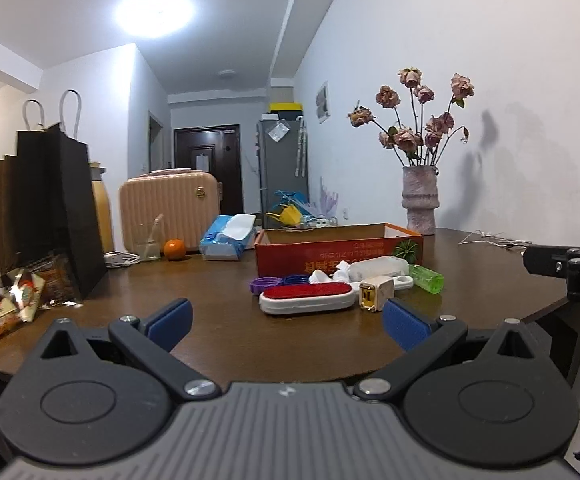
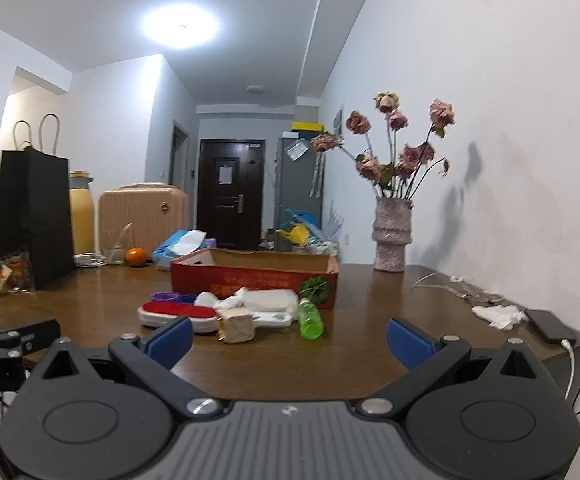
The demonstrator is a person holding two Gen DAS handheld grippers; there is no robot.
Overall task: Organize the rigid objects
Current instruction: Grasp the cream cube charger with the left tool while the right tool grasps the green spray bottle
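A red cardboard box [image 1: 338,254] [image 2: 250,278] stands open on the brown table. In front of it lies a cluster of small things: a white lint brush with a red pad [image 1: 306,298] [image 2: 176,314], a beige plug adapter [image 1: 375,293] [image 2: 237,327], a green bottle [image 1: 426,278] [image 2: 311,318], a clear plastic case [image 1: 378,268] [image 2: 268,300], purple and blue rings [image 1: 266,283] [image 2: 166,297]. My left gripper [image 1: 288,322] is open and empty, near the table's front edge, short of the brush. My right gripper [image 2: 290,342] is open and empty, short of the adapter and bottle.
A black paper bag [image 1: 50,208] [image 2: 34,216] and snack packets [image 1: 6,308] stand at the left. A beige case [image 1: 168,208], an orange [image 1: 175,249], a tissue pack [image 1: 228,238] sit behind. A vase of dried roses [image 1: 420,200] [image 2: 390,236] stands at the wall. Cables and a phone [image 2: 546,326] lie right.
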